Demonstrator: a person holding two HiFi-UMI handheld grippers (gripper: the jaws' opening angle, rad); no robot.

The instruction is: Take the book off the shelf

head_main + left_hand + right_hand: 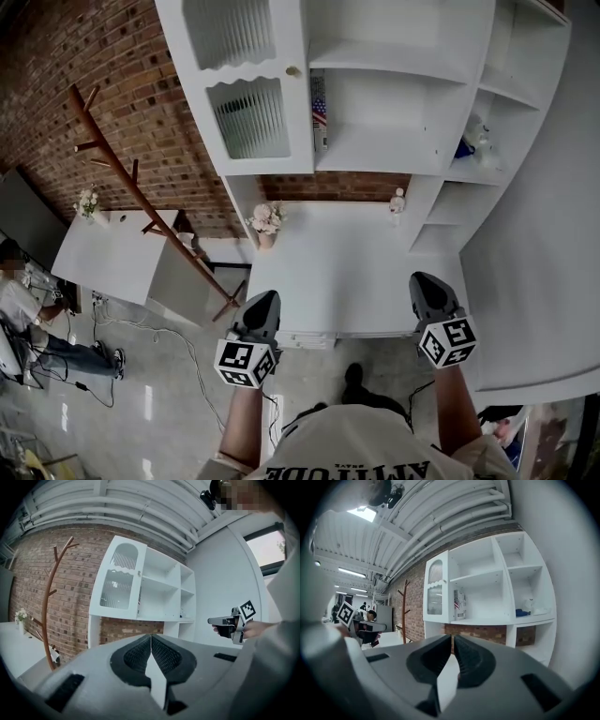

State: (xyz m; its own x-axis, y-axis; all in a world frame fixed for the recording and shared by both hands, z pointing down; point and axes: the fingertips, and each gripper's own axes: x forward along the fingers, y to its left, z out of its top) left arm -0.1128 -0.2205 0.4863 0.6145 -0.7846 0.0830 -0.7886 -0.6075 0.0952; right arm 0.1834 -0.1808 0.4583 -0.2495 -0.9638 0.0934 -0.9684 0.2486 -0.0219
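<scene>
The left gripper (262,302), low and left of centre in the head view, has its jaws pressed together. In the left gripper view (151,641) the ribbed pads meet along a single seam with nothing between them. The right gripper (427,286), low and right of centre, is also closed. Its own view (453,640) shows only a hairline slit between the pads, and they pinch nothing. Both grippers hang in the air over the near edge of a white desk (347,272) and touch nothing.

At the far left of the head view a second white table (103,253) carries a small vase of flowers (87,203). A wooden coat rack (141,197) leans across the brick wall (112,94) beside it. Another flower vase (266,222) stands at the desk's back left, and a small pale figurine (397,202) stands at its back right.

Above the desk is a white shelf unit (394,159) with a ribbed-glass cabinet door (248,112) on its left side. The book (319,112), with a flag on its cover, stands upright at the left end of the open middle compartment, just beside that door and well apart from both grippers. A blue object (464,148) lies in a compartment further right.
</scene>
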